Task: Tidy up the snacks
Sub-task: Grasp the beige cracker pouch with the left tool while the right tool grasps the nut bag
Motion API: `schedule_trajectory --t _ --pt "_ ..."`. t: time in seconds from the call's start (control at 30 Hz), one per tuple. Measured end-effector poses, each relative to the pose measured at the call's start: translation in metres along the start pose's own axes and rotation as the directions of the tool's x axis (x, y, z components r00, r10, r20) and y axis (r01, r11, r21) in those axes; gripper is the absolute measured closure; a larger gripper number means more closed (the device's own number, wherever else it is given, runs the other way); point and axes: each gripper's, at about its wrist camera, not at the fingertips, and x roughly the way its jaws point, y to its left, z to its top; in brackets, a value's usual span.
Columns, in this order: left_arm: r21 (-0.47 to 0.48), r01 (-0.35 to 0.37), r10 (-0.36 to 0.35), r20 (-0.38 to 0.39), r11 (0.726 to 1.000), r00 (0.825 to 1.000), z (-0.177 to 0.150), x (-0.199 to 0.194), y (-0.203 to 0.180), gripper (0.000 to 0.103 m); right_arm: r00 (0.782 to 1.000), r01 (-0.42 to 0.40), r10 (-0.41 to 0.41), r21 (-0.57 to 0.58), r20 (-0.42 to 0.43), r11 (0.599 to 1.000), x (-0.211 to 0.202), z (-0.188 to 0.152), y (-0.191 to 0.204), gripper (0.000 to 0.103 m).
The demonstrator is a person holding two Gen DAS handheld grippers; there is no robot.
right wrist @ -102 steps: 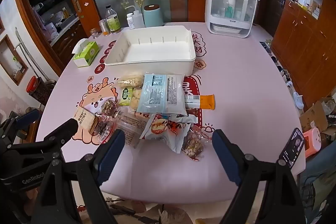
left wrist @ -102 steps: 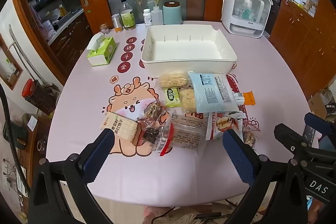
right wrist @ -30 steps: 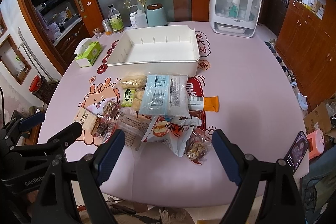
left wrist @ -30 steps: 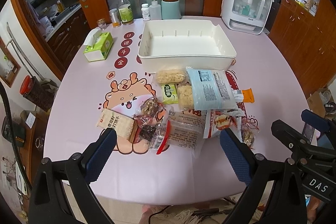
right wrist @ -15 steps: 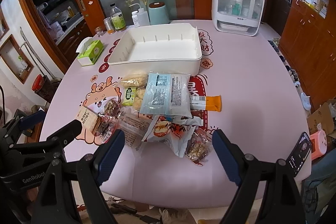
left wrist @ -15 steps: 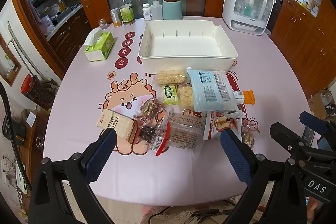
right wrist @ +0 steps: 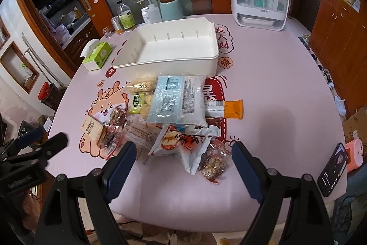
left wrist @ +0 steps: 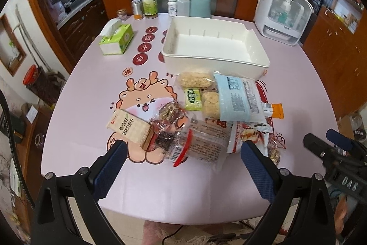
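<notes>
Wooden cabinets and a glass door ring a round pink tabletop (left wrist: pixel 80 88) printed with a cartoon dragon. At its far side sits an empty white rectangular plastic bin (left wrist: pixel 214 47); the snacks lie in a loose heap just in front of it: a large pale-blue packet (right wrist: pixel 177 100) on top, an orange-ended wrapper (right wrist: pixel 226 109) poking from beneath, a beige cracker box (left wrist: pixel 130 127) at the left edge, a red-and-white crinkled bag (right wrist: pixel 183 144) and a clear nut-bar packet (right wrist: pixel 214 163) nearest the camera.

The left gripper (left wrist: pixel 183 168) and right gripper (right wrist: pixel 184 168) both hover at the near rim, jaws spread wide and holding nothing. No snack is in the bin yet.

The sensible start is probably an outlying item: descend squarely over the nut-bar packet or the cracker box, pinching across its narrow side so neighbours stay undisturbed.
</notes>
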Motion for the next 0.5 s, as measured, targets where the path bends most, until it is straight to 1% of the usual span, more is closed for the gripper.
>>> schedule_trajectory --t 0.1,0.2,0.3,0.4,0.5 --pt "-0.023 -0.028 0.027 -0.033 0.999 0.999 0.000 0.009 0.018 0.004 1.000 0.029 -0.029 0.002 0.000 1.000 0.008 0.000 -0.007 0.017" --pt "-0.050 -0.028 0.025 -0.059 0.998 0.998 0.001 0.016 0.040 0.004 0.998 0.065 -0.065 0.002 -0.009 0.998 0.019 0.001 -0.015 0.017" --pt "-0.079 -0.036 0.029 -0.087 0.996 0.996 0.003 0.028 0.066 0.004 0.994 0.100 -0.100 -0.002 -0.036 0.995 0.033 0.000 -0.023 0.017" --pt "-0.063 -0.068 0.062 -0.092 0.996 0.994 0.003 0.042 0.083 0.004 0.990 0.128 -0.128 -0.008 -0.061 0.992 0.044 -0.004 -0.031 0.017" --pt "-0.038 -0.095 0.091 -0.114 0.995 0.989 0.004 0.062 0.093 0.004 0.987 0.137 -0.139 -0.022 -0.085 0.990 0.052 -0.010 -0.037 0.017"
